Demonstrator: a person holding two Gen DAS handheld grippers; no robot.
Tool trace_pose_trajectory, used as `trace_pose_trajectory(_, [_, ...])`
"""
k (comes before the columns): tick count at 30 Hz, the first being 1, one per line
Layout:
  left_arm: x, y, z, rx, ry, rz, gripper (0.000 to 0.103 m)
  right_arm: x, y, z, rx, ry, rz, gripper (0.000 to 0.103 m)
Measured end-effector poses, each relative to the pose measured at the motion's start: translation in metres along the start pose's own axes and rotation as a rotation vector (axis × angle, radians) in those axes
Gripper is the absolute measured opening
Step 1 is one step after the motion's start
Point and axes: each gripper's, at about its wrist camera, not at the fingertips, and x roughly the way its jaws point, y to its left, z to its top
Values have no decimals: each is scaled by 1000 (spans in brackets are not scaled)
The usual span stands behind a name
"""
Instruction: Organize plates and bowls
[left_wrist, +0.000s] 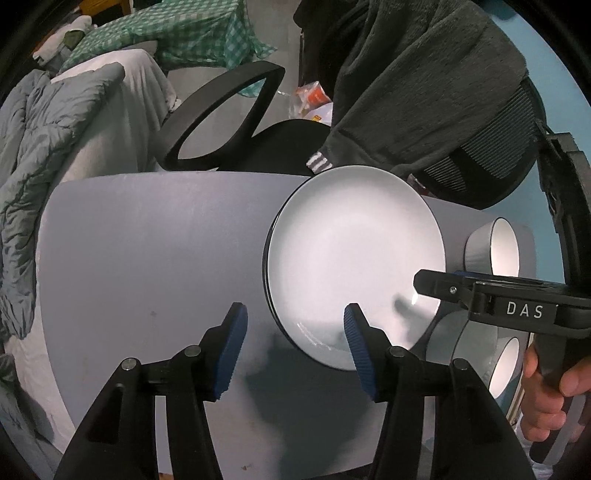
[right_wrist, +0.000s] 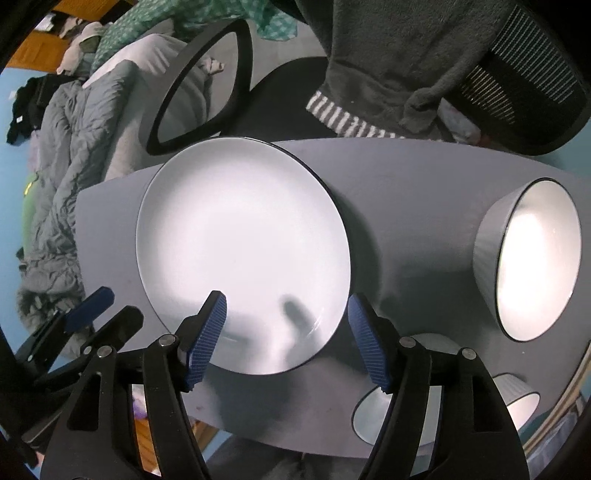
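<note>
A stack of white plates with dark rims (left_wrist: 351, 258) (right_wrist: 240, 243) lies on the grey table (left_wrist: 147, 258) (right_wrist: 406, 206). A grey bowl with a white inside (left_wrist: 491, 247) (right_wrist: 532, 258) stands to the right of the plates. Two more grey bowls (left_wrist: 480, 343) (right_wrist: 384, 417) sit at the near right. My left gripper (left_wrist: 293, 332) is open and empty over the plates' near left edge. My right gripper (right_wrist: 288, 325) is open and empty over the plates' near right edge; in the left wrist view it (left_wrist: 428, 284) reaches in from the right.
A black office chair (left_wrist: 221, 110) (right_wrist: 199, 92) draped with a dark grey garment (left_wrist: 424, 81) stands behind the table. A bed with a grey quilt (left_wrist: 44, 166) is at the left. The table's left half (left_wrist: 129, 277) is bare.
</note>
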Motion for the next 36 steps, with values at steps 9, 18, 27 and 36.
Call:
trace_pose_trajectory(9, [-51,-7,-18,31,-111,21,62,-50,10,-29,-51,-173,-150,70])
trace_pose_trajectory(18, [-109,-15,-39,74,-224,10,75,-111,17,-62,-53,-365,-224,70])
trace_pose_trajectory(27, [-148,-23,-59,170,-283,23,83,-153,27,-93,-16,-480,-215,70])
trace_pose_trajectory(36, [-173,-19,-77,165,-327,-29,83,-181,40,-134,3,-555,-262,70])
